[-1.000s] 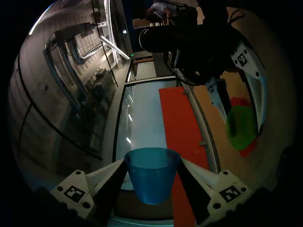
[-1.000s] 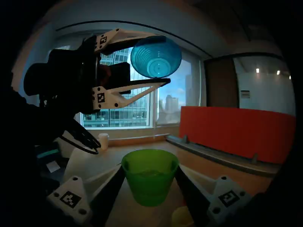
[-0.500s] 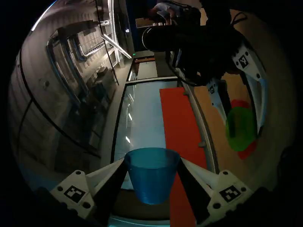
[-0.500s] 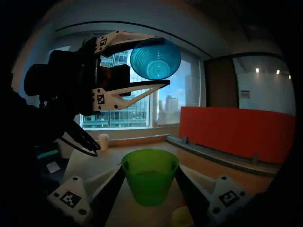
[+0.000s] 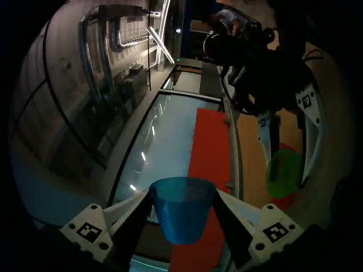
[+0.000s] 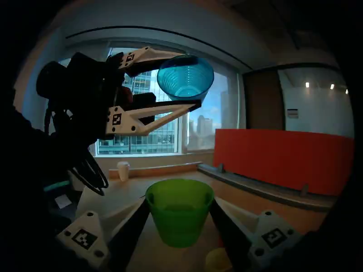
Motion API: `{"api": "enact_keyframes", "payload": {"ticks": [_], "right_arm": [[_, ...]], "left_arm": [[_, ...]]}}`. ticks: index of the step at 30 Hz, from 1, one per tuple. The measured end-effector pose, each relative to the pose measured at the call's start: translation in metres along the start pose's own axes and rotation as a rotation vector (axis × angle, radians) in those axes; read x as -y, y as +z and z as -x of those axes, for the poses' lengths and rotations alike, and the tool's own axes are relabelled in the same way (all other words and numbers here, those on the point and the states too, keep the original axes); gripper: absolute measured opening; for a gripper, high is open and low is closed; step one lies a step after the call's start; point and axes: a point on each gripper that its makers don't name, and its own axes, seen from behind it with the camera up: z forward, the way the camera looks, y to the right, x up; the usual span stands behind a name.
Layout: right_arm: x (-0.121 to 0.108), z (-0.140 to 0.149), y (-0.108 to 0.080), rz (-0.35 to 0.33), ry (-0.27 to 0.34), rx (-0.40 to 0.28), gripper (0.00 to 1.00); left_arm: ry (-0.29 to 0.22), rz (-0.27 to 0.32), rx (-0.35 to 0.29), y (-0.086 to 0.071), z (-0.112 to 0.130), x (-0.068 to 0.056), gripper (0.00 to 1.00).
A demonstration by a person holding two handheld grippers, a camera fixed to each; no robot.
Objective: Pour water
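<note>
Office, red partition (image 6: 283, 156), window (image 6: 213, 122) (towers outside)

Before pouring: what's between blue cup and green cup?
Right gripper view: a finger of the left gripper under the blue cup, then open air to green cup.

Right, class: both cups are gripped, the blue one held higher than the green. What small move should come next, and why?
Probably roll the left gripper level so the blue cup stands upright. It lies tipped, mouth toward the right gripper and its green cup below, yet no stream shows between them, and the green cup seems to hold some water.
</note>
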Motion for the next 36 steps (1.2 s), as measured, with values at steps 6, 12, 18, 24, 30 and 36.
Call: {"api": "enact_keyframes", "payload": {"ticks": [6, 12, 18, 24, 30, 36], "right_arm": [[-0.001, -0.001, 0.000, 0.003, 0.000, -0.003, 0.90], [-0.001, -0.002, -0.001, 0.005, 0.002, -0.006, 0.90], [-0.001, -0.004, -0.002, 0.006, 0.001, -0.009, 0.90], [-0.001, -0.006, -0.004, 0.008, -0.003, -0.012, 0.90], [-0.003, -0.007, -0.005, 0.014, -0.005, -0.015, 0.89], [-0.002, -0.011, -0.006, 0.014, -0.007, -0.018, 0.89]], "left_arm": [[-0.153, 0.013, 0.001, 0.002, 0.006, -0.008, 0.87], [-0.298, -0.007, 0.015, 0.001, 0.016, -0.004, 0.87], [-0.465, -0.031, 0.047, -0.002, 0.030, 0.000, 0.87], [-0.669, -0.046, 0.046, -0.002, 0.039, 0.007, 0.87], [-0.842, -0.055, 0.033, -0.005, 0.046, 0.013, 0.87], [-1.025, -0.044, 0.037, -0.005, 0.056, 0.013, 0.87]]}}
